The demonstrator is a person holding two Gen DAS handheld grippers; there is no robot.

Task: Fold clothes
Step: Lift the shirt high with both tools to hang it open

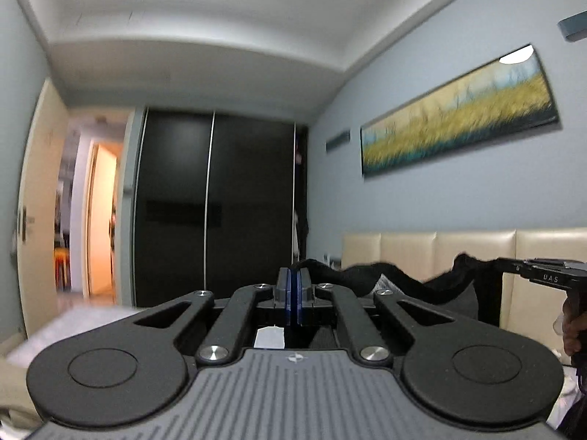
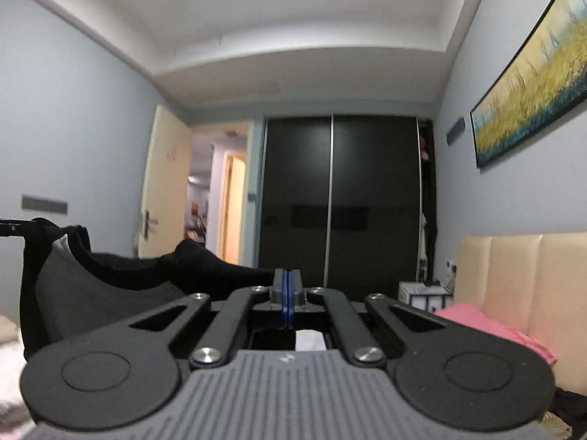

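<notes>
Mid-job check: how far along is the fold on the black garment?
Done: both grippers have pinched the black garment; the left gripper and right gripper are shut on its top edge, which sags between them, lifted in front of the headboard. In hand: holding it spread in the air. Left: no fold is visible yet. A pink cloth lies on the bed, its state unclear.

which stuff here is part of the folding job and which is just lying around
Part of the job:
black garment, held up between both grippers
left gripper
right gripper

Just lying about:
pink cloth by the headboard
white box
wall painting
dark wardrobe
</notes>
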